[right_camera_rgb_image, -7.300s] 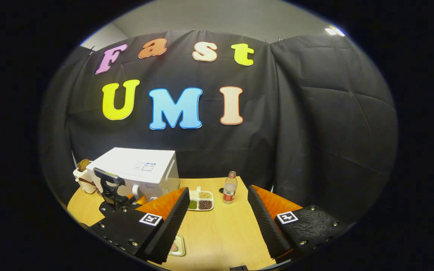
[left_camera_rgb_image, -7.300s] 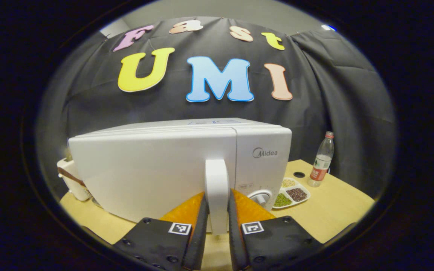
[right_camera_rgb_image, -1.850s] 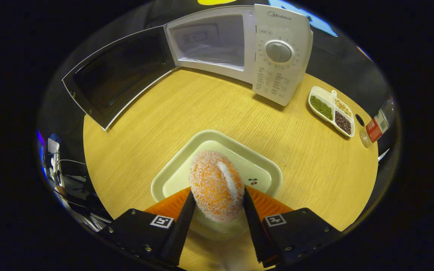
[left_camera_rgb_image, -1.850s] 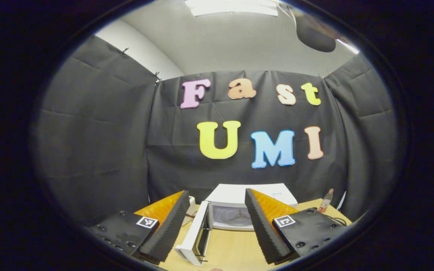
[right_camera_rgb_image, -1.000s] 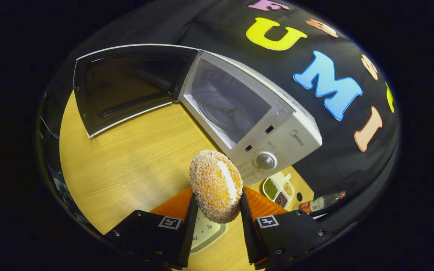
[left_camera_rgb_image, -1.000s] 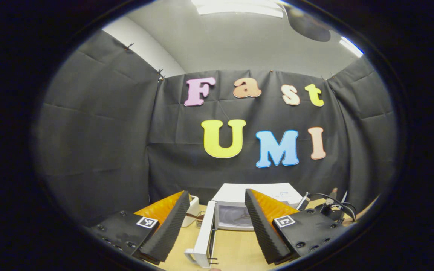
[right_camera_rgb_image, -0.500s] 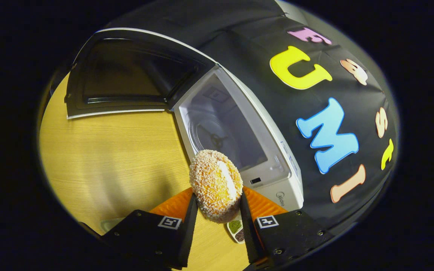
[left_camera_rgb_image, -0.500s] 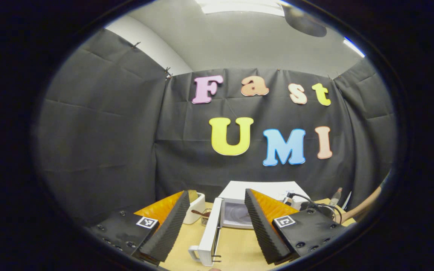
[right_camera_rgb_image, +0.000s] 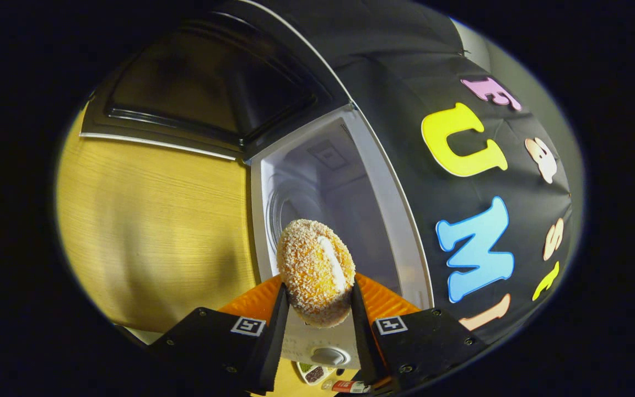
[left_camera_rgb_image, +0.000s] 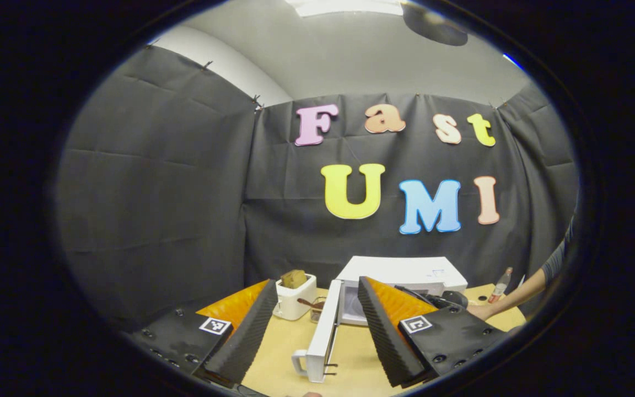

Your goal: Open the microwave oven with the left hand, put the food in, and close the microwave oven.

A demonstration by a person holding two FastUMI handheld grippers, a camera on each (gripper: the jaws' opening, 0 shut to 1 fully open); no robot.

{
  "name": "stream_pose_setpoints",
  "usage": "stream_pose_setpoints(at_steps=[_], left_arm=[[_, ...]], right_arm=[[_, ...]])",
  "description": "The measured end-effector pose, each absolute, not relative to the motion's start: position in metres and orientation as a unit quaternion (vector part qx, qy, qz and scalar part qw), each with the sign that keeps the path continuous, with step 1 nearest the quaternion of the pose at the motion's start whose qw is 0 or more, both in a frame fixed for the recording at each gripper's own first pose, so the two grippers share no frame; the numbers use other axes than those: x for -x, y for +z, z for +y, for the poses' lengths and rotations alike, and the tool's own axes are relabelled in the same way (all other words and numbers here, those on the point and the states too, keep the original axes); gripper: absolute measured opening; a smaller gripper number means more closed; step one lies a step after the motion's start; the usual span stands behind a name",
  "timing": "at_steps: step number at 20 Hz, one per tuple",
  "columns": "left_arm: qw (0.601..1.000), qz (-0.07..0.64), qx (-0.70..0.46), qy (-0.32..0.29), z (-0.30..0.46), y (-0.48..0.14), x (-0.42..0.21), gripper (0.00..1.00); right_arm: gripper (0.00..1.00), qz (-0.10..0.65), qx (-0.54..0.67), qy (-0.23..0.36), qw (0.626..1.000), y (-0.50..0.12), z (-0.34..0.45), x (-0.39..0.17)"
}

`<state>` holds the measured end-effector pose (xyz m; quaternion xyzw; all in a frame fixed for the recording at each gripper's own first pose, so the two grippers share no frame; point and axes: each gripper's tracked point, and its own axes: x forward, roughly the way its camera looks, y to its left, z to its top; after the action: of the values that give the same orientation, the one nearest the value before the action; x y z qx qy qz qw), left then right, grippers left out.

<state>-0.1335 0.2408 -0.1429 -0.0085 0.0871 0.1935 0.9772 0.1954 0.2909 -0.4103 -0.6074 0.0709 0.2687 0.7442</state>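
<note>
The crumb-coated bun (right_camera_rgb_image: 316, 270) is clamped in the right tool (right_camera_rgb_image: 316, 309) before the microwave (right_camera_rgb_image: 339, 209), whose door (right_camera_rgb_image: 196, 94) is swung open. The left tool (left_camera_rgb_image: 315, 325) is held apart above the bench (left_camera_rgb_image: 350, 358).

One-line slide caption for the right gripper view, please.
Right gripper holds a crumb-coated bun before the open microwave, door swung wide.
</note>
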Motion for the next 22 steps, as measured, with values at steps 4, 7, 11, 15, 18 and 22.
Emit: stream_pose_setpoints(at_steps=[4,7,11,15,18,22], left_arm=[[0.971,0.111,0.007,0.211,0.251,-0.158,0.145,0.93],[0.968,0.125,0.021,0.215,0.252,-0.171,0.147,0.96],[0.967,0.139,0.015,0.213,0.246,-0.178,0.144,0.94],[0.965,0.147,0.018,0.217,0.242,-0.178,0.144,0.94],[0.962,0.157,0.016,0.223,0.243,-0.187,0.15,0.94],[0.959,0.162,0.019,0.23,0.25,-0.189,0.152,0.94]], right_arm=[[0.58,0.053,0.633,0.261,0.727,-0.421,0.305,-0.229],[0.58,0.04,0.647,0.254,0.718,-0.429,0.314,-0.251],[0.58,0.018,0.666,0.239,0.706,-0.427,0.317,-0.264],[0.59,0.052,0.658,0.227,0.716,-0.429,0.313,-0.267],[0.59,0.038,0.669,0.217,0.71,-0.422,0.312,-0.269],[0.69,0.041,0.678,0.218,0.7,-0.42,0.31,-0.272]])
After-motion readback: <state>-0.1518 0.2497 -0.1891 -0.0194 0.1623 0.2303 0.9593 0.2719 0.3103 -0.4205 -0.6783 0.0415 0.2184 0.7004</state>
